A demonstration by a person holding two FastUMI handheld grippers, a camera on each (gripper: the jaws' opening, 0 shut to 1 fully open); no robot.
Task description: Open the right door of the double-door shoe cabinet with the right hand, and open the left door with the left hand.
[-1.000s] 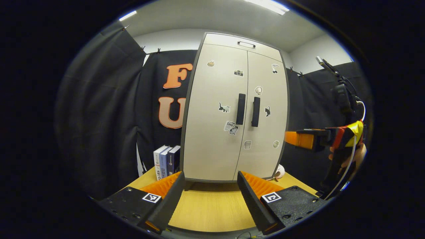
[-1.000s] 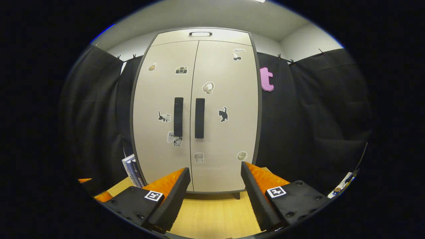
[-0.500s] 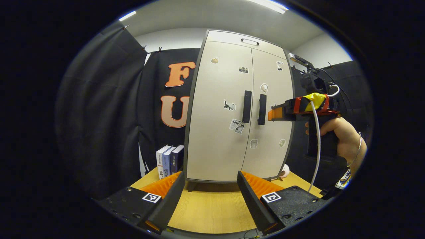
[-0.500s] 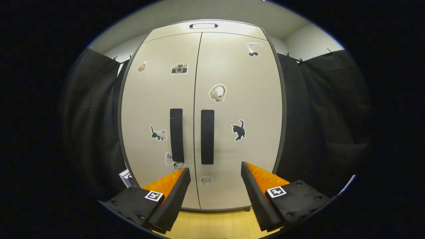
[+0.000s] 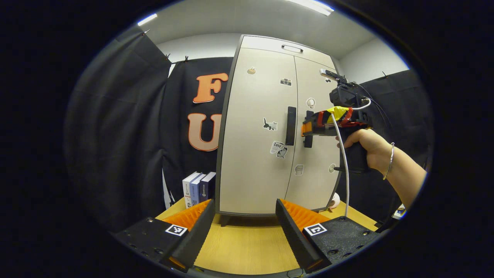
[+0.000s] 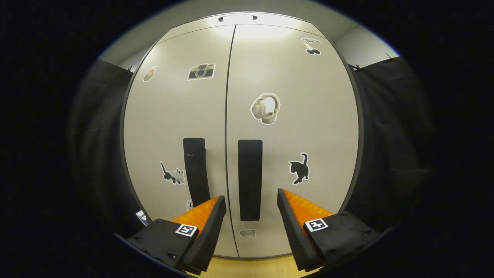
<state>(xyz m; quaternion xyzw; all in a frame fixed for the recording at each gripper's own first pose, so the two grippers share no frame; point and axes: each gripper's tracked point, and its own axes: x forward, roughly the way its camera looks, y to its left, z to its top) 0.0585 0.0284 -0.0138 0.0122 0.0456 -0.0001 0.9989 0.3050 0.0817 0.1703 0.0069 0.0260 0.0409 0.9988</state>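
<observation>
- Risk, judged: the right gripper (image 6: 249, 200) sits close in front of the tall beige double-door shoe cabinet (image 5: 266, 127), lined up on the black vertical bar handle of the right door (image 6: 249, 179). The matching black handle of the left door (image 6: 196, 172) is just beside it across the centre seam; a slight drift left could put one finger on the wrong handle or straddle the seam.
- Risk, judged: if the fingers close before they pass either side of the bar, they would nip only its front face and slip off when pulling.
- Risk, judged: the cabinet stands on thin feet on the light wooden table (image 5: 247, 243); a hard, off-axis pull might shift or rock it.
- Right fingers: spread wide, holding nothing. The handle shows between them; whether they touch it I cannot tell.
- Left gripper (image 5: 244, 214): fingers wide apart, empty, hanging over the table well back from the cabinet.
- Both doors shut. Upright books (image 5: 197, 188) stand left of the cabinet.
</observation>
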